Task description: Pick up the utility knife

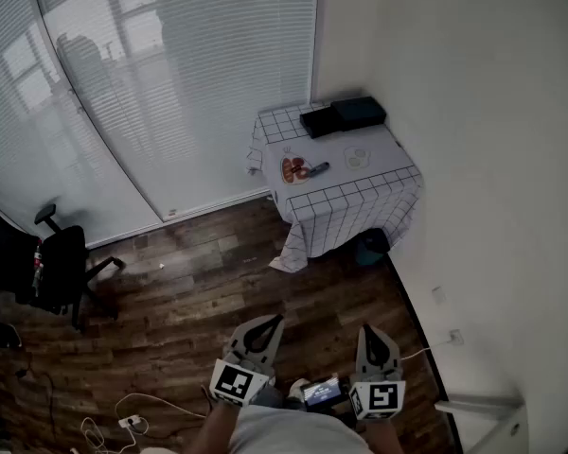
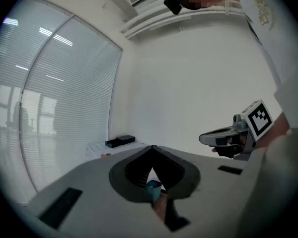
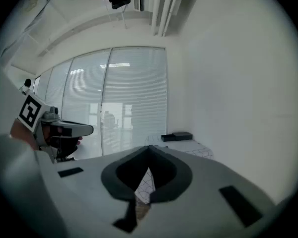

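The jaws of the left gripper (image 2: 152, 151) and the right gripper (image 3: 149, 151) are pressed together tip to tip, and neither holds anything. Far ahead of both, across the wooden floor (image 1: 218, 282), the utility knife (image 1: 318, 168) lies on the cloth-covered tabletop (image 1: 390, 155), just beside a reddish dish (image 1: 293, 169).

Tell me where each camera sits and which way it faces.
Head view: on the person's head, steeply down at floor and table; left hand-held gripper and right hand-held gripper show.
Left gripper view: on the left one, facing the table; its shut jaws and the right one show.
Right gripper view: on the right one, facing the table; shut jaws, left one.
All share the table.
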Motion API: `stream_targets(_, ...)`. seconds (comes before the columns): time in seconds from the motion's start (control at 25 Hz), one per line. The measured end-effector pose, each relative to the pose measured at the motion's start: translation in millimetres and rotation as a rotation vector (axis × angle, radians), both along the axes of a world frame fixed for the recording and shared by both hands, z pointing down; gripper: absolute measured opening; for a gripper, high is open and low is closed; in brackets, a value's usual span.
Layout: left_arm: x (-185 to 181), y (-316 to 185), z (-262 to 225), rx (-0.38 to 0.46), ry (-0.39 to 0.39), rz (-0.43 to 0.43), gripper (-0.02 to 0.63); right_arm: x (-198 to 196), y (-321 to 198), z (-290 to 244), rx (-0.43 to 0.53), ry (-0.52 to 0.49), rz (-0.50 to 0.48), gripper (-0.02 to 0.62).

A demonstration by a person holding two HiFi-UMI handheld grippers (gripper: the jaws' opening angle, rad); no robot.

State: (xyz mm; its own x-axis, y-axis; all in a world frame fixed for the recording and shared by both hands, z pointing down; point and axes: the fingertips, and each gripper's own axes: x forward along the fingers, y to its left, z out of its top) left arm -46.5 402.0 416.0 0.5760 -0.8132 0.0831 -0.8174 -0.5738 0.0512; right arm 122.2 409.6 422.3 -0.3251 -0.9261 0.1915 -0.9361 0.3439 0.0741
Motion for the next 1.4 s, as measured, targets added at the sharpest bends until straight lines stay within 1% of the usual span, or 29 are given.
stream_targets(0.12, -11, 12, 0, 0.006, -0.050, -0.043, 0.006, -6, 7, 6, -0.011, -0.008, 0.027, 0.006)
stream_targets(0.2, -18, 15, -6, 0.009, -0.056, -0.061, 0.006, -6, 11, 4, -0.003, -0.020, 0.027, 0.006)
stream_targets(0.28, -21, 16, -14, 0.015, -0.053, -0.069, 0.006, -6, 15, 1, 0.009, -0.032, 0.019, 0.006)
stream_targets(0.48, -17, 18, -26, 0.055, -0.097, -0.062, 0.006, 3, 19, 2, 0.003, -0.039, 0.028, 0.006)
stream_targets(0.6, -15, 15, -30, 0.066, -0.081, -0.062, 0.006, 8, 21, 0, 0.008, -0.041, 0.029, 0.006)
stream_targets(0.72, -13, 9, -34, 0.061, -0.037, -0.076, 0.006, 10, 20, 0, 0.001, -0.058, 0.029, 0.006)
stream_targets(0.8, -10, 0, -38, 0.073, -0.010, -0.079, 0.006, 11, 11, 0, 0.000, -0.061, 0.032, 0.006)
stream_targets(0.92, -5, -17, -38, 0.071, 0.001, -0.051, 0.006, 8, -9, 0, 0.000, -0.064, 0.034, 0.006)
stream_targets(1.12, -16, -62, -22, 0.050, 0.002, -0.053, 0.006, 3, -51, 7, -0.007, -0.070, 0.034, 0.006)
stream_targets(1.32, -34, -116, -25, 0.058, -0.012, -0.096, 0.007, -9, -105, 3, -0.006, -0.065, 0.046, 0.006)
stream_targets(1.4, -37, -135, -28, 0.050, -0.009, -0.090, 0.006, -13, -124, 0, 0.001, -0.068, 0.049, 0.006)
